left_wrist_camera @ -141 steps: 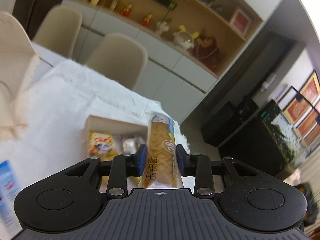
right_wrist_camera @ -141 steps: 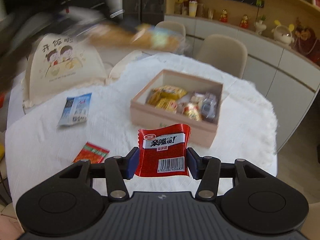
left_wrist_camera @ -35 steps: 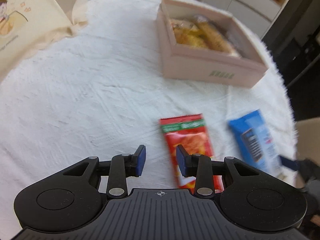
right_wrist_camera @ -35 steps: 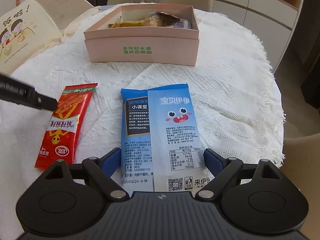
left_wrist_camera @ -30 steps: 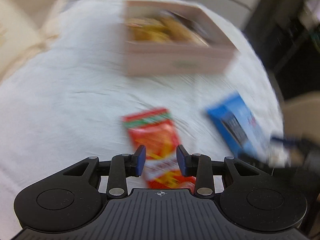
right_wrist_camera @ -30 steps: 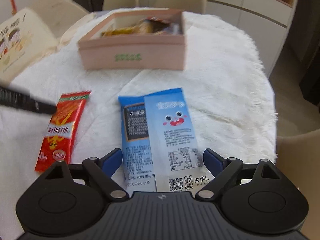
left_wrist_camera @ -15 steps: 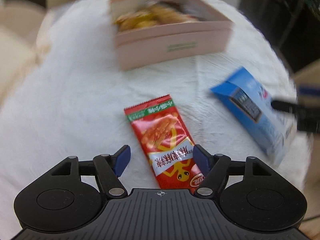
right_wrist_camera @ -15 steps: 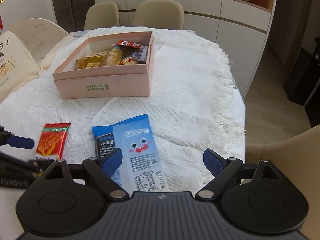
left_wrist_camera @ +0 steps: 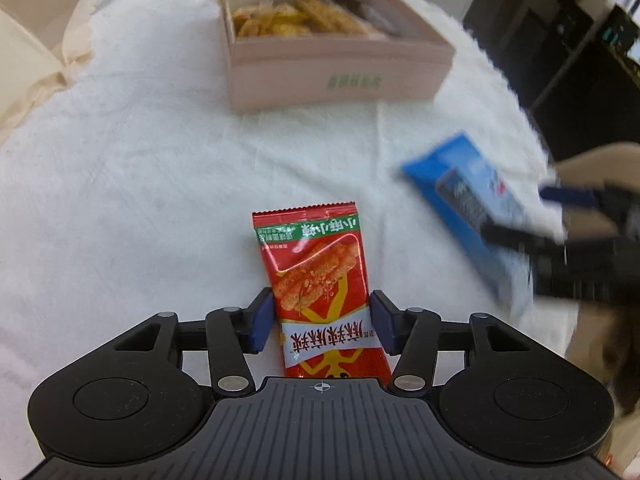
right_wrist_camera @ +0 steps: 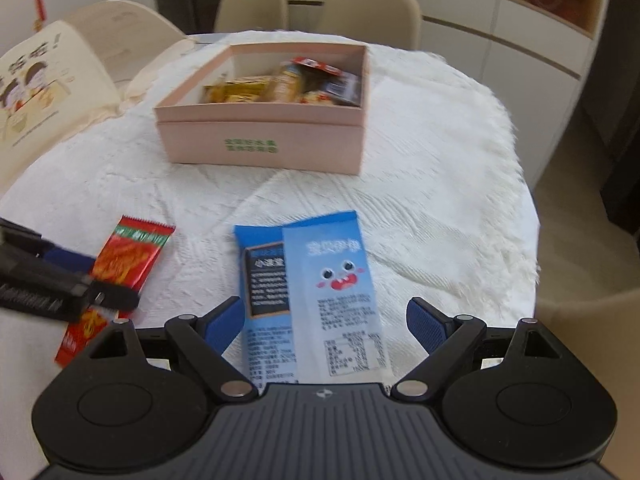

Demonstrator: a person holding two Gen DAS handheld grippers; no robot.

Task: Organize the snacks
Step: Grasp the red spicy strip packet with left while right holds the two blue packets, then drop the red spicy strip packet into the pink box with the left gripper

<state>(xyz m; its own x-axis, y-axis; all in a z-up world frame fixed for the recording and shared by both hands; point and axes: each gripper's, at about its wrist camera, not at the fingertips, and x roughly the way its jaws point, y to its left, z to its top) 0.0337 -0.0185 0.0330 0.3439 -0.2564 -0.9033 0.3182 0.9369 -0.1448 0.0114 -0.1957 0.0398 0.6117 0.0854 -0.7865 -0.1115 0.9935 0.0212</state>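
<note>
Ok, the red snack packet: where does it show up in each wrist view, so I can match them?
Left wrist: red snack packet at lower centre, between the closing left gripper fingers.
Right wrist: red snack packet at the left edge, partly behind the left gripper.
Shared landmark: pink box, beyond the packet in both views.
</note>
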